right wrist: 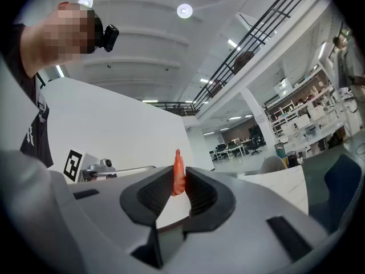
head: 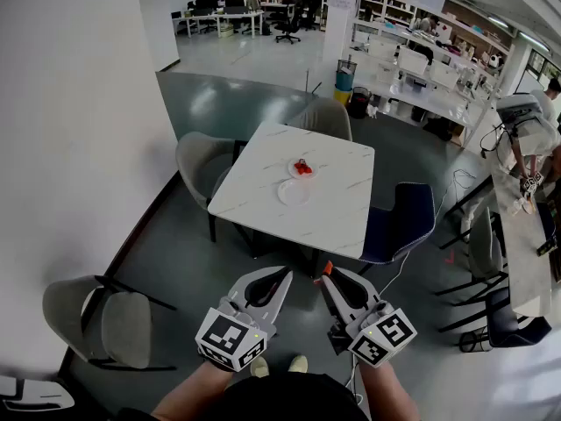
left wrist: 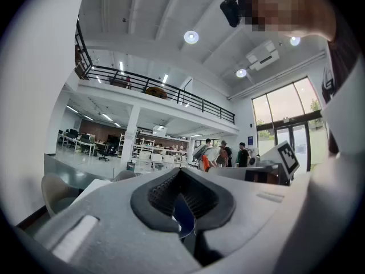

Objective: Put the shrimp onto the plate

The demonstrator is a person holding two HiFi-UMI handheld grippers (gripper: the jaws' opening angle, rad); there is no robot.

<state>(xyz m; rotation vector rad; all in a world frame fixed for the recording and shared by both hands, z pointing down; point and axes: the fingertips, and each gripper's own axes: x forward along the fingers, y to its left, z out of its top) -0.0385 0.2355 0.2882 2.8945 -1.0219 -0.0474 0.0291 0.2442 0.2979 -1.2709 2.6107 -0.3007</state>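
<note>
Far ahead, a white marble table (head: 337, 213) carries two white plates. The farther plate (head: 292, 167) holds a pile of red shrimp (head: 302, 168); the nearer plate (head: 294, 193) is bare. Both grippers are held close to my body, well short of the table and above the floor. My right gripper (head: 326, 274) is shut on an orange shrimp (head: 328, 267), which pokes up between the pads in the right gripper view (right wrist: 178, 173). Beside it, my left gripper (head: 285, 274) is shut with nothing in it; its pads (left wrist: 165, 190) meet at the tip.
Chairs ring the table: a grey chair (head: 200, 160) on its left, another grey chair (head: 326, 117) behind it, a blue chair (head: 401, 222) on its right. One more grey chair (head: 105, 318) stands by the white wall at lower left. A person (head: 526, 134) bends over a bench at the right.
</note>
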